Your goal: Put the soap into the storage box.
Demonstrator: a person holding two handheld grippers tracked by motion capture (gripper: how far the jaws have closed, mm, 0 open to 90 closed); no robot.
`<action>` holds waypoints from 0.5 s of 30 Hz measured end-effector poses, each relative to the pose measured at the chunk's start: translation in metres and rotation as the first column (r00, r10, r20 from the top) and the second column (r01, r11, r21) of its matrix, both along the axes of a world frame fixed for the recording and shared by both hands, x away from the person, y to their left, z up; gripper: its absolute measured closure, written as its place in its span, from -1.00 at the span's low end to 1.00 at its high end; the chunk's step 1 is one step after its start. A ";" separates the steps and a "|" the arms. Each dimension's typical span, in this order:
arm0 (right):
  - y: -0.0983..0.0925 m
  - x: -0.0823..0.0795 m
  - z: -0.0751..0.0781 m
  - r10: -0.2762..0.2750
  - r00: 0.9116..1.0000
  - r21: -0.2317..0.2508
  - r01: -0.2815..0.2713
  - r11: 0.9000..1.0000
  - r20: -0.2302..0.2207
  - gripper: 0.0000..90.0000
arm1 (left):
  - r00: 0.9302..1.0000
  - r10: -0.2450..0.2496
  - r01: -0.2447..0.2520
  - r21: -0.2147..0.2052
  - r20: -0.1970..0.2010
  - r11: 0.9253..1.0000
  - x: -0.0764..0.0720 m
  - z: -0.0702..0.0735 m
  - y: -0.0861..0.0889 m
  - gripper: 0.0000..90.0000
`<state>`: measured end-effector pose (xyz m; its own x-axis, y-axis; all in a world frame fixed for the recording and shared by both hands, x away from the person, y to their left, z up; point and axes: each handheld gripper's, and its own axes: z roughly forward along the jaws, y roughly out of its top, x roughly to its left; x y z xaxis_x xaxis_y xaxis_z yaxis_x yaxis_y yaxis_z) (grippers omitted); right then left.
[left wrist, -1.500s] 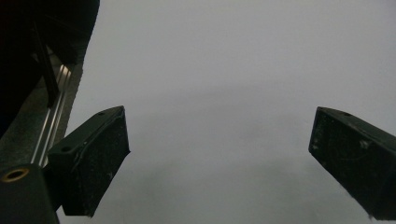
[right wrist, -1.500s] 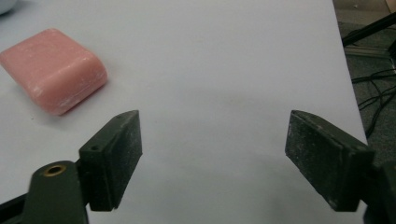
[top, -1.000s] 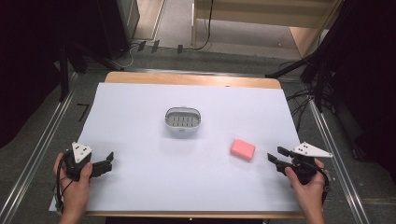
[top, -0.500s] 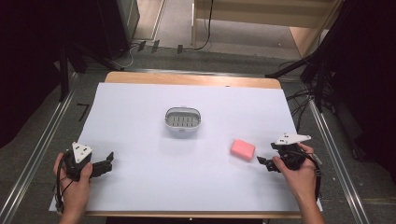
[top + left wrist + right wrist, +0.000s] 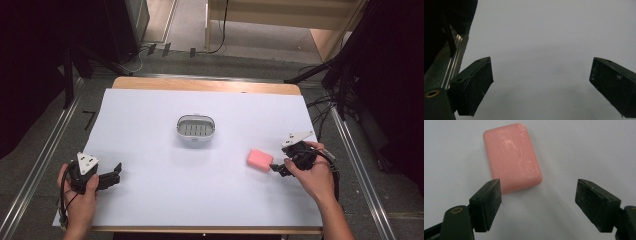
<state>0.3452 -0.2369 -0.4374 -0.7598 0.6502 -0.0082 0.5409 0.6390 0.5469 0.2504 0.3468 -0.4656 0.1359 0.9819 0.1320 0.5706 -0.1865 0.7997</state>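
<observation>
- The right gripper [image 5: 276, 168], jaws apart, is sitting just beside the pink soap [image 5: 259, 160] near the table's [image 5: 150, 115] right edge
- The soap is lying off-centre toward one jaw, so closing could be pushing it away
- The left gripper [image 5: 116, 172], jaws apart, is waiting near the front-left corner

Left hand [image 5: 80, 187] at the near left corner of the table, wrapped around the left gripper [image 5: 116, 172], jaws spread wide and aimed toward the table's middle; same wide gap between the black jaws in the left gripper view [image 5: 541, 87]. Right hand [image 5: 314, 175] near the right edge, forearm in from the near edge, holding the right gripper [image 5: 275, 167] low with jaws parted and pointing left; parted too in the right gripper view [image 5: 539, 205].
</observation>
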 end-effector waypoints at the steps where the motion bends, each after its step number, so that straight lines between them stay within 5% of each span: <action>1: 0.002 0.001 0.000 0.007 1.000 -0.007 -0.007 1.000 0.001 -0.52 | 1.000 0.000 0.000 0.000 0.000 1.000 0.000 0.000 0.000 -0.88; 15: 0.028 0.015 0.003 0.081 0.995 -0.055 -0.084 0.995 -0.055 -0.53 | 1.000 -0.001 0.001 -0.001 0.000 1.000 0.000 0.000 0.000 -0.88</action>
